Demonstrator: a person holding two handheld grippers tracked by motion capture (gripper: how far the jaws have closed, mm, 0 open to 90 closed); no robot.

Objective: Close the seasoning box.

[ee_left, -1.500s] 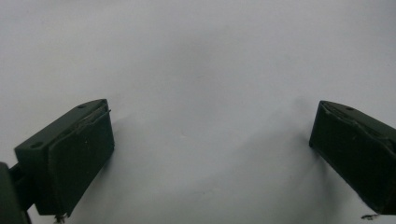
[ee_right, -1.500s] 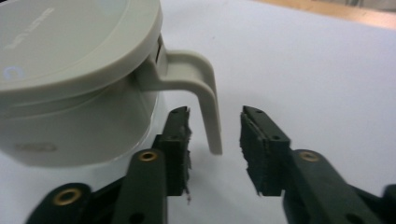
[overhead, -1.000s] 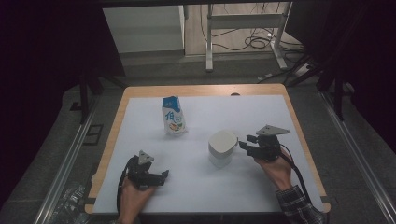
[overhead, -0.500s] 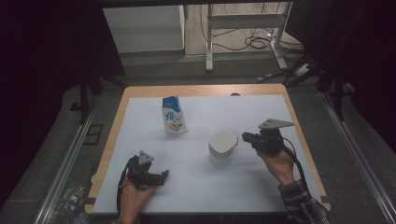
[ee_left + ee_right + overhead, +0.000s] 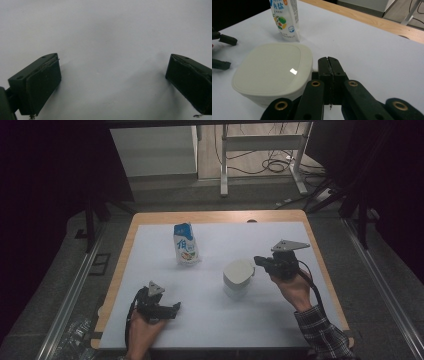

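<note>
A white rounded-square lidded container (image 5: 238, 278) stands right of the table's middle; in the right gripper view its lid (image 5: 272, 70) lies close on the left. My right gripper (image 5: 258, 261) hovers at the container's right edge. Its jaws (image 5: 328, 60) have just been closing and now meet pad to pad, with nothing seen between them. A small white bit of the lid's rim touches the left jaw's side; I cannot tell if it is pinched. A blue and white pouch (image 5: 185, 245) stands upright behind. My left gripper (image 5: 175, 308) rests low at the front left, open (image 5: 112, 82) over bare white sheet.
A white sheet (image 5: 215, 320) covers the wooden table (image 5: 220, 216), whose edge shows at the back. The pouch (image 5: 285, 20) stands just beyond the container in the right gripper view. Dark floor, metal rails and a desk frame with cables surround the table.
My right gripper has risen a little beside the container and its jaws have closed. The left hand has stayed where it was.
</note>
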